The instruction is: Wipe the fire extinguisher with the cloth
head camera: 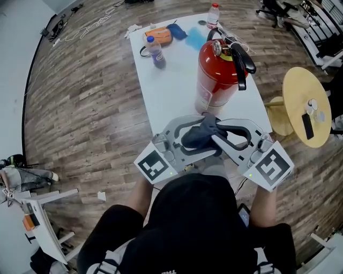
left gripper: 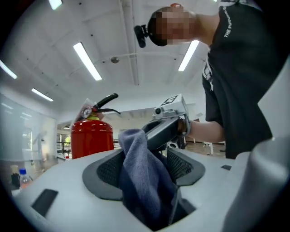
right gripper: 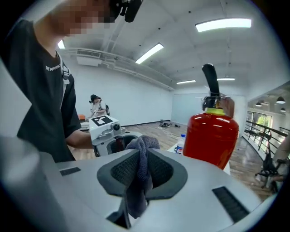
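Observation:
The red fire extinguisher (head camera: 217, 69) stands upright on the white table (head camera: 171, 91), its black handle and hose on top. It also shows as the extinguisher (left gripper: 93, 138) in the left gripper view and the extinguisher (right gripper: 210, 138) in the right gripper view. Just in front of it, both grippers meet over the dark blue-grey cloth (head camera: 199, 140). My right gripper (head camera: 217, 130) is shut on the cloth (right gripper: 140, 172), pinching a fold. My left gripper (head camera: 201, 136) faces it with wide jaws; the cloth (left gripper: 145, 181) hangs loosely between them.
A bottle with a blue label (head camera: 155, 52), an orange object (head camera: 158, 36), a blue rag (head camera: 193, 37) and a red-capped bottle (head camera: 213, 15) sit at the table's far end. A round wooden side table (head camera: 308, 107) stands to the right.

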`<state>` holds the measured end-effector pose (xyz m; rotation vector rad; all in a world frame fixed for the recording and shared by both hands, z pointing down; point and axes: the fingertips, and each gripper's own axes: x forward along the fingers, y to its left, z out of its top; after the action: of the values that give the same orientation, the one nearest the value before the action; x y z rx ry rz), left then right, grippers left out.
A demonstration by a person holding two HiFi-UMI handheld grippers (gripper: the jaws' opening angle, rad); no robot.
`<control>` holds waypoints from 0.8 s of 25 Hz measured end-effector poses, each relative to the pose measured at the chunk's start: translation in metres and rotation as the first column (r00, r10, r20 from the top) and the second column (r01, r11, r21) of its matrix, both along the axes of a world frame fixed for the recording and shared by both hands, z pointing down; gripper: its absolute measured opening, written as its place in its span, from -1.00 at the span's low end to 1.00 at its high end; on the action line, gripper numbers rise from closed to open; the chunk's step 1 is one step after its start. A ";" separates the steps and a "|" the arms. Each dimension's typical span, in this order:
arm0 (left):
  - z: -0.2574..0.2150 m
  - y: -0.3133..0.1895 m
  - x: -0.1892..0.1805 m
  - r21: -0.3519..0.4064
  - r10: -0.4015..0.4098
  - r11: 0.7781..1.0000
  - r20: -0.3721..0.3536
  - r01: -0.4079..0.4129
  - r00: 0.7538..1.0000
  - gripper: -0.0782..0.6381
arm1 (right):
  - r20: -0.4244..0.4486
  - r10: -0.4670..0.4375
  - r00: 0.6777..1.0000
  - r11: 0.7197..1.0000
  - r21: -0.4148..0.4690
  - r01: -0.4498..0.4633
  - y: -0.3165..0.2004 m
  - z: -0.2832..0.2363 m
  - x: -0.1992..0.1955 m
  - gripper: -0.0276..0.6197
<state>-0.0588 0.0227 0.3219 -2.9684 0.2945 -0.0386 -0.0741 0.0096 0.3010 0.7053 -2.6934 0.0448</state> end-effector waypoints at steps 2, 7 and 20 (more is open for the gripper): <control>0.004 -0.003 -0.002 0.059 -0.037 0.998 0.061 0.033 0.997 -0.33 | -0.001 -0.030 1.000 1.000 0.004 0.030 0.001 0.004 -0.005 -0.72; 0.004 -0.016 -0.011 0.006 -0.082 0.997 0.041 0.082 0.996 -0.58 | 0.050 0.028 0.998 0.999 0.025 -0.029 -0.006 0.005 -0.003 -0.68; -0.029 -0.151 -0.057 -0.066 -0.436 0.899 -0.038 0.433 0.899 -0.58 | 0.104 0.208 0.973 0.963 0.153 -0.222 -0.035 -0.011 0.026 -0.64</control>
<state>-0.1159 -0.1285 0.2925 -2.8938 0.9747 -0.0223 -0.0477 -0.0252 0.2899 1.0686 -2.7129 -0.0954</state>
